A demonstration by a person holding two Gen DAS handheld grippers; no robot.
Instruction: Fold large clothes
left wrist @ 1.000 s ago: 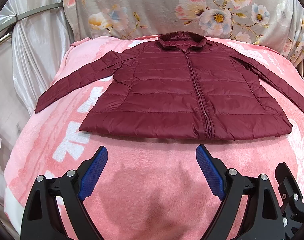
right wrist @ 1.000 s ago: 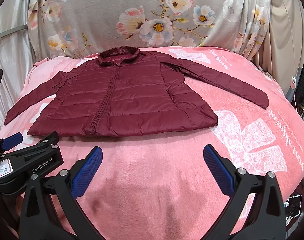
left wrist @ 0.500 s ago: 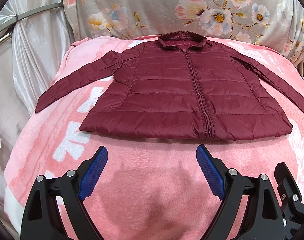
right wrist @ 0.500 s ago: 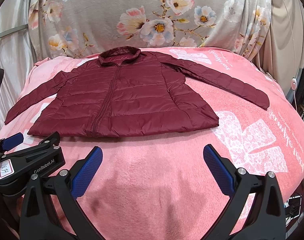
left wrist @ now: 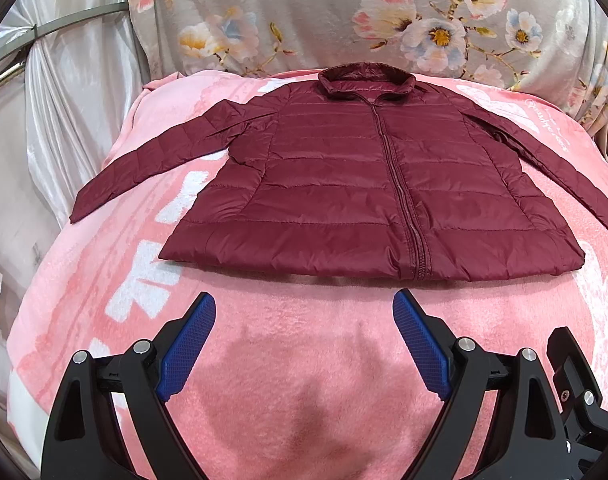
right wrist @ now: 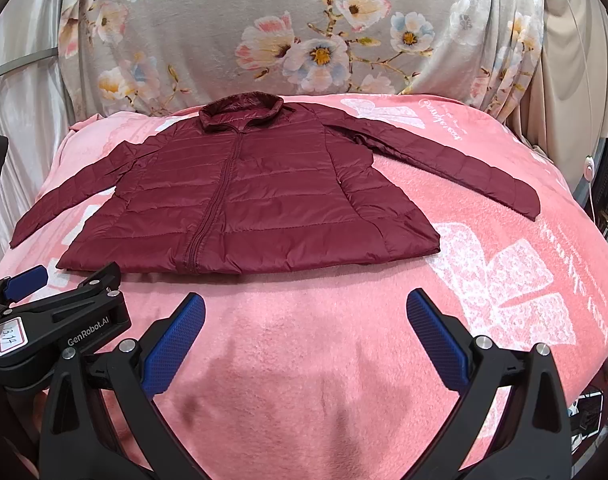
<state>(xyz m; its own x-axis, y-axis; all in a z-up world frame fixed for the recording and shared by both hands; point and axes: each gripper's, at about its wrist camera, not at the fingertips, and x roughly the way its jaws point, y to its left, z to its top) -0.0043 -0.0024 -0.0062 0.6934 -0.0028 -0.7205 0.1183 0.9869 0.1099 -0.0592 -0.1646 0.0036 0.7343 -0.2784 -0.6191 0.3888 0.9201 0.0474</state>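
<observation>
A dark red quilted jacket [left wrist: 344,184] lies flat, zipped, front up on a pink blanket, collar far, both sleeves spread outward; it also shows in the right wrist view [right wrist: 244,200]. My left gripper [left wrist: 304,304] is open and empty, hovering just short of the jacket's hem. My right gripper [right wrist: 306,304] is open and empty, also short of the hem, right of the zip. The left gripper's body [right wrist: 60,316] shows at the lower left of the right wrist view.
The pink blanket [left wrist: 304,360] with white print covers a bed. A floral grey cloth [right wrist: 304,40] hangs behind it. Shiny white drapes [left wrist: 56,120] stand at the left. Beige curtains and a cable [right wrist: 588,168] are at the right edge.
</observation>
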